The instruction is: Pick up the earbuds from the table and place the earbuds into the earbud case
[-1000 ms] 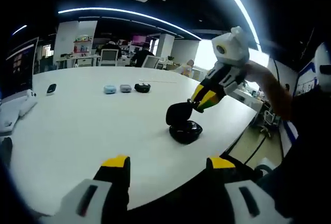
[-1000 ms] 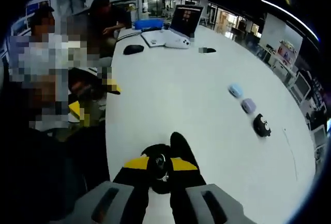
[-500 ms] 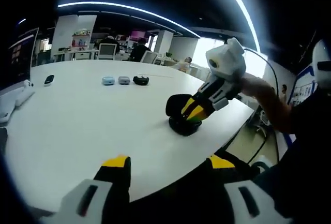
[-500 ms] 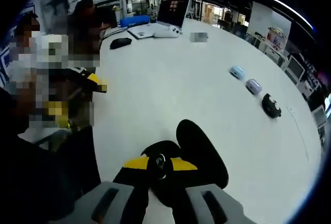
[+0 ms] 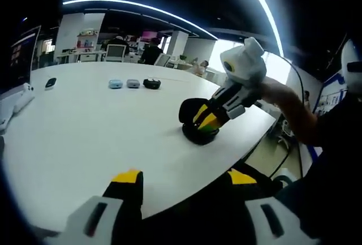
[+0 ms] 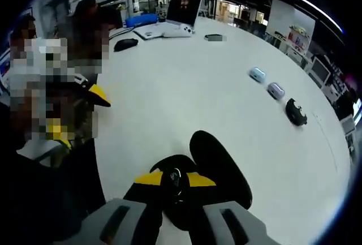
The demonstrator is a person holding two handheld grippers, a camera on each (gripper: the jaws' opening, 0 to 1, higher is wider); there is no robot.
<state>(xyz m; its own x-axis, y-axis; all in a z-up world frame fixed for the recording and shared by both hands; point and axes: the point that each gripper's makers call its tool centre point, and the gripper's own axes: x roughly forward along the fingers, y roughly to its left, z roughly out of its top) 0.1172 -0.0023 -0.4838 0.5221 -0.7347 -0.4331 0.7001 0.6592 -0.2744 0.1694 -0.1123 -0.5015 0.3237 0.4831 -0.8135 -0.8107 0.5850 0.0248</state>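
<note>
A small, light, slippery dark earbud, pinched at its sides by the right gripper, is held over the open black earbud case, while the left gripper is kept open, nearer the white worktop edge than the case.

Left gripper is held level, jaws spread wide with nothing between them. Right gripper angles downward, its yellow-tipped jaws closed on an earbud. The person's bare forearm extends behind the right gripper.

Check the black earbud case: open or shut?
Open: the earbud case has its lid raised behind the base, with the right hand-held gripper holding an earbud over it.
</note>
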